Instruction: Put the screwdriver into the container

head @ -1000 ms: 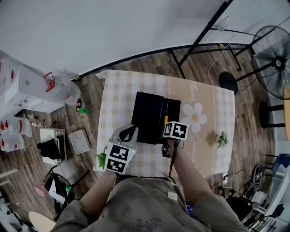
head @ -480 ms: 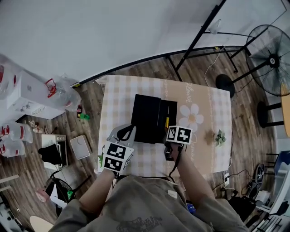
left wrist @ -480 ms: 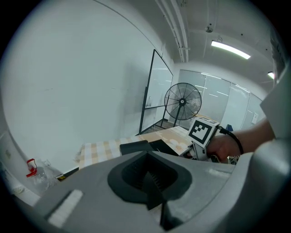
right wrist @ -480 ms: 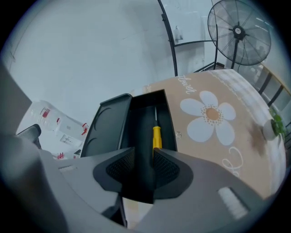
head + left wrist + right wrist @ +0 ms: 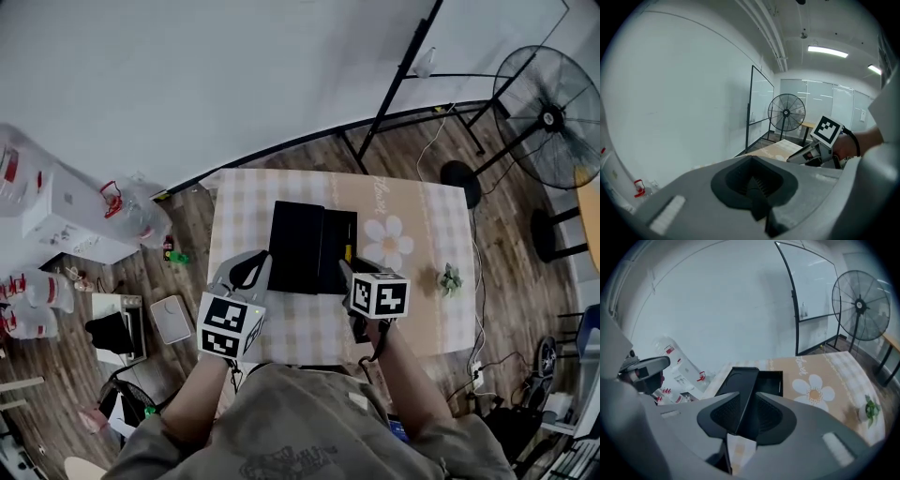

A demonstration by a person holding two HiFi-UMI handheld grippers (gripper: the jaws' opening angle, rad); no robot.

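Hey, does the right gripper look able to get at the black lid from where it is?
Probably yes. The right gripper is open and empty, and the black lid lies straight ahead of its jaws, with nothing standing between them.

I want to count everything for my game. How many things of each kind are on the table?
Black box: 1
Black lid: 1
Yellow screwdriver: 1
Little green plant: 1
Total: 4
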